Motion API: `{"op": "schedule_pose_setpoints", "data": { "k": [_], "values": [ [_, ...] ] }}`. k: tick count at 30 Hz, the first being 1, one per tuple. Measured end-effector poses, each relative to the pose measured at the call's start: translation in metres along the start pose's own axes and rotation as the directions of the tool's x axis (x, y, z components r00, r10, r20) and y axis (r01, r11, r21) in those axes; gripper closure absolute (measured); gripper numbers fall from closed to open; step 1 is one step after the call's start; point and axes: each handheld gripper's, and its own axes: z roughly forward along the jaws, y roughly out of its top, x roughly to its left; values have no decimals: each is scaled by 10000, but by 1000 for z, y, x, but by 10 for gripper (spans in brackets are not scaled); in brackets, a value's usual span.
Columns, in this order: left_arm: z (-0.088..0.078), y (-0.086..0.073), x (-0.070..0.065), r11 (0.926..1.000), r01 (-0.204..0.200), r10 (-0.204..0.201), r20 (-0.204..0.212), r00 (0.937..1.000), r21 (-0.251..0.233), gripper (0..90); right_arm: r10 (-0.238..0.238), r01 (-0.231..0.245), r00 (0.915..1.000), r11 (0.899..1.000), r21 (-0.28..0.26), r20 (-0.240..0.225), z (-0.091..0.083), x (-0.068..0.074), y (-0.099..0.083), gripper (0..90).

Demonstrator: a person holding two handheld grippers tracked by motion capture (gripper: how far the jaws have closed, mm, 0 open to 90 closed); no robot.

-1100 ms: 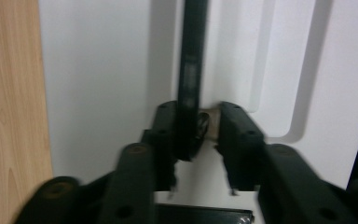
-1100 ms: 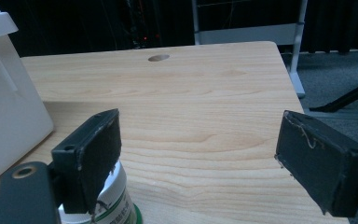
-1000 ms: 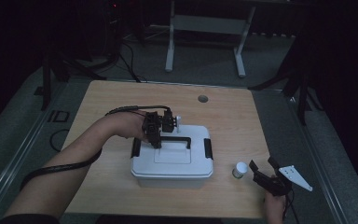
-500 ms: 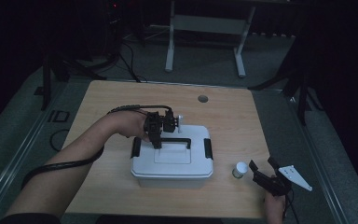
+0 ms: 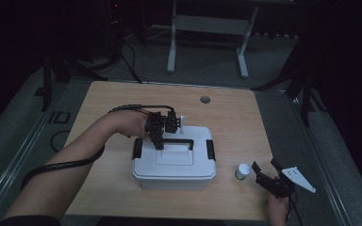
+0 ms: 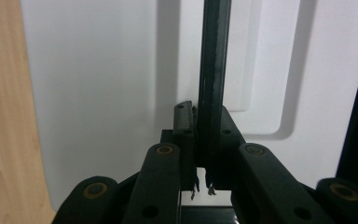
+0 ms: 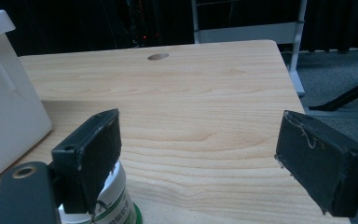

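White lidded box (image 5: 173, 165), black handle (image 5: 175, 141) pinched by left gripper (image 5: 159, 140); right gripper (image 5: 268, 173) spread beside small bottle (image 5: 242, 171): lift straight, grip centred, avoiding tilt.

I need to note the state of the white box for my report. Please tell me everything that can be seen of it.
The white box looks like smooth plastic, rectangular with rounded corners. It sits closed near the middle of the wooden table. A black latch clips each short side. Its lid has a shallow recessed panel and a black handle across the top. The left hand-held gripper is shut on that handle.
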Motion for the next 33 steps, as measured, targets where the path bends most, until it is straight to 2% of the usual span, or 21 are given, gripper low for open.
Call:
{"op": "schedule_pose_setpoints", "data": {
  "k": [6,18,22,23,33],
  "values": [
    [-10,-2,-1,9998,49,-49,-12,10000,-192,833,-17,17,10000,10000,14,-15,0,0,0,136],
    [-34,-14,-3,9987,227,-252,-529,9983,-457,833,-26,26,10000,10000,42,-4,1,1,0,136],
    [-40,-21,-3,9973,403,-440,-601,9972,-611,833,-38,38,10000,10000,47,5,1,1,0,136],
    [-41,-22,-3,9971,380,-427,-724,9965,-657,833,-39,39,10000,10000,58,15,1,1,0,136],
    [-43,-47,-1,9941,944,-978,-646,9931,-528,833,-50,50,10000,9999,87,42,1,1,0,136]
  ]
}}
